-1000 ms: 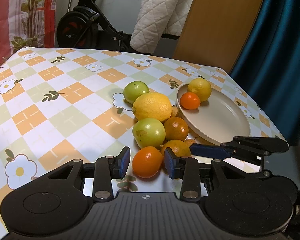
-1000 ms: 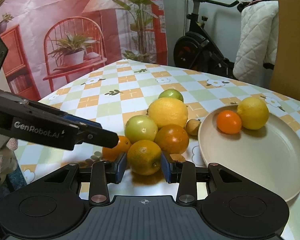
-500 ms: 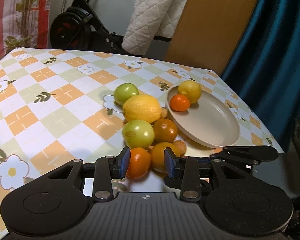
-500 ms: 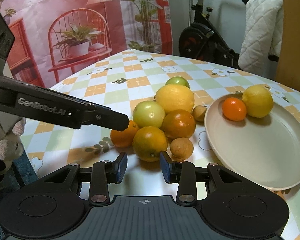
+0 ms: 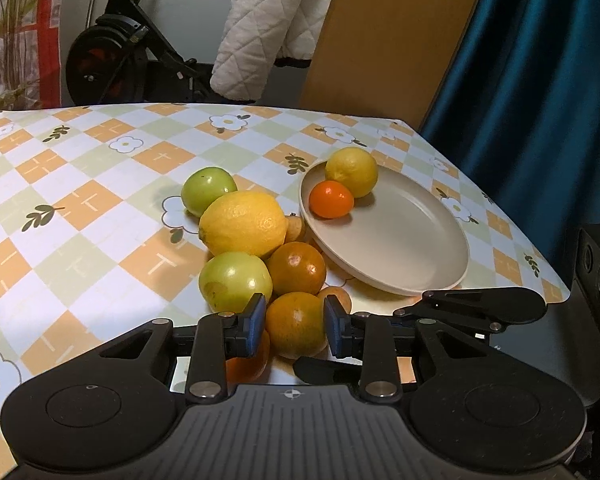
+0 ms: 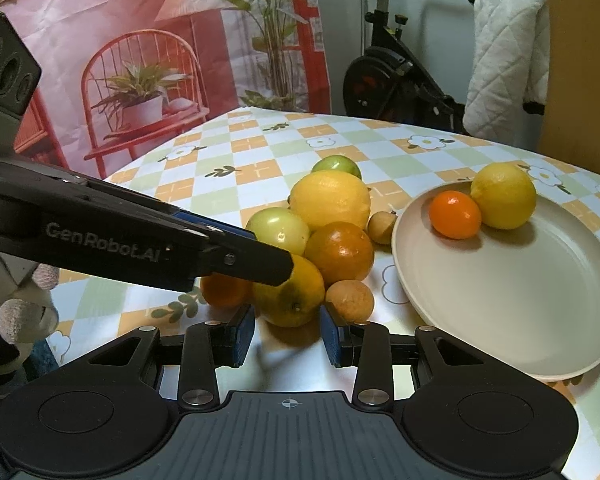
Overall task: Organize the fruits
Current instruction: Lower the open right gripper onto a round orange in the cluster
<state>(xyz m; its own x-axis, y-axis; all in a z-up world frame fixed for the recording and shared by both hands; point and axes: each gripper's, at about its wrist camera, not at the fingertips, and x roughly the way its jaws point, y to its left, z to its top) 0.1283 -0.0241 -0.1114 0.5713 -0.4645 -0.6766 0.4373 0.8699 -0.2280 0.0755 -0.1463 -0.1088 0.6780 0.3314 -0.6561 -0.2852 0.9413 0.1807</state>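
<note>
A pile of fruit lies on the checked tablecloth beside a beige plate (image 5: 412, 248), which holds a lemon (image 5: 352, 171) and a small orange (image 5: 331, 199). My left gripper (image 5: 295, 325) is open, its pads on either side of a yellow-orange orange (image 5: 296, 324) at the pile's near edge; contact is unclear. A smaller orange (image 5: 246, 364) lies under its left finger. My right gripper (image 6: 286, 334) is open and empty, just short of the same orange (image 6: 290, 292). The left gripper's finger (image 6: 140, 240) crosses the right wrist view.
The pile also holds a big lemon (image 5: 244, 224), two green fruits (image 5: 209, 190) (image 5: 234, 282), a dark orange (image 5: 298, 268) and small brown fruits (image 6: 350, 300). An exercise bike (image 5: 120, 64) and a wooden panel (image 5: 396, 36) stand behind the table. The table edge is near on the right.
My left gripper has shifted right, from around the small orange to around the yellow-orange one. My right gripper has pulled back off that orange and opened wider.
</note>
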